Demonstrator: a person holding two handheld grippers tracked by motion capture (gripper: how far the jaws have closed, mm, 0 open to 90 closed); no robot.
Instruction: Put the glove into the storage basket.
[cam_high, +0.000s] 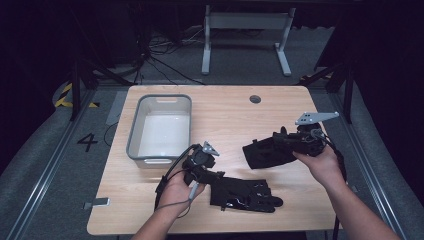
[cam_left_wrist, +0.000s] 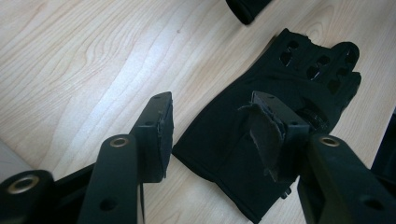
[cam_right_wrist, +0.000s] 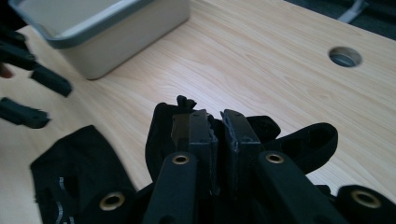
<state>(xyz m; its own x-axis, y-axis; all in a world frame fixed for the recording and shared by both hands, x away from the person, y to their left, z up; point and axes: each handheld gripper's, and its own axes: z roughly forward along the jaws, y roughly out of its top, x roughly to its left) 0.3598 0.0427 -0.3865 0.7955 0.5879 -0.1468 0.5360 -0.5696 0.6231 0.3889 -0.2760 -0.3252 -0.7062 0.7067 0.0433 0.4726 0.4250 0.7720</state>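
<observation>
The right claw (cam_right_wrist: 217, 126) hides most of its pinched glove (cam_right_wrist: 303, 140).

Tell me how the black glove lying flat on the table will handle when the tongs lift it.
Glove is probably floppy: its twin droops from the right tongs. Likely light, thin fabric. Shiny palm patches may grip rather than slide.
</observation>
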